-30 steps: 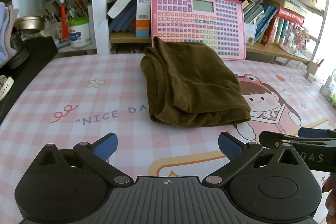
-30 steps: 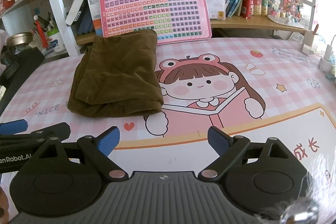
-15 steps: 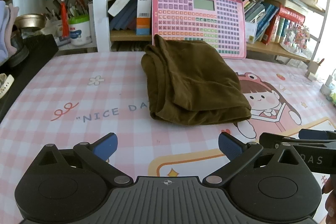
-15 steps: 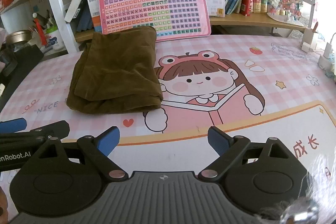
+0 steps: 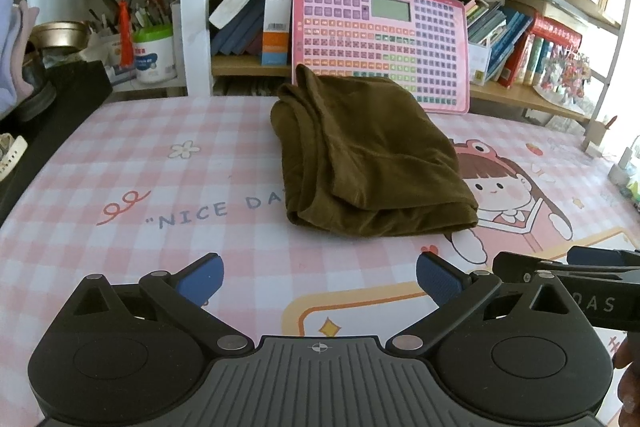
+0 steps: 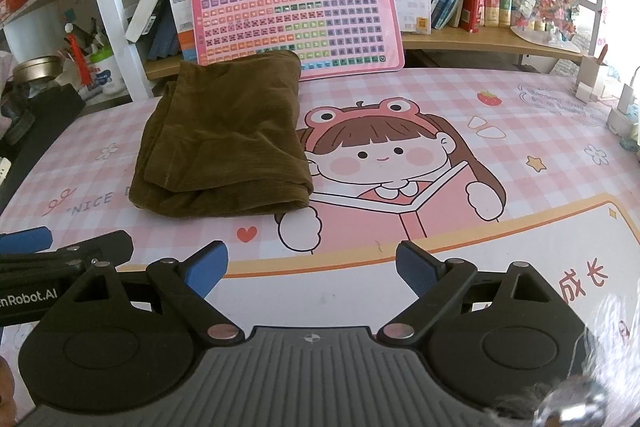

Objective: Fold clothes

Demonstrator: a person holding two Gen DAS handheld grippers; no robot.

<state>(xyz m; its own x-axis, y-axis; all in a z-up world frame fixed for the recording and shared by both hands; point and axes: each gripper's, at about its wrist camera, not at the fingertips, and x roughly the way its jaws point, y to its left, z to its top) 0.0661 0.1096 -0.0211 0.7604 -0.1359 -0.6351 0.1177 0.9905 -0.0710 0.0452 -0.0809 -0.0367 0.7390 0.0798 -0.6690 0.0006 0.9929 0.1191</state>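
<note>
A brown garment (image 5: 368, 159) lies folded into a compact stack on the pink checked table mat (image 5: 192, 195); it also shows in the right wrist view (image 6: 224, 139). My left gripper (image 5: 320, 277) is open and empty, held back from the garment's near edge. My right gripper (image 6: 312, 267) is open and empty, near the front of the table, right of the garment. Each gripper shows at the edge of the other's view: the right gripper (image 5: 580, 263) at the right, the left gripper (image 6: 44, 247) at the left.
A pink keyboard toy (image 5: 380, 39) leans against the bookshelf (image 5: 248, 65) right behind the garment. A black object (image 5: 60, 107) sits at the table's left edge. White chargers (image 6: 616, 103) stand at the far right.
Both grippers have drawn slightly back and up from the garment; the garment has not moved. Both stay open.
</note>
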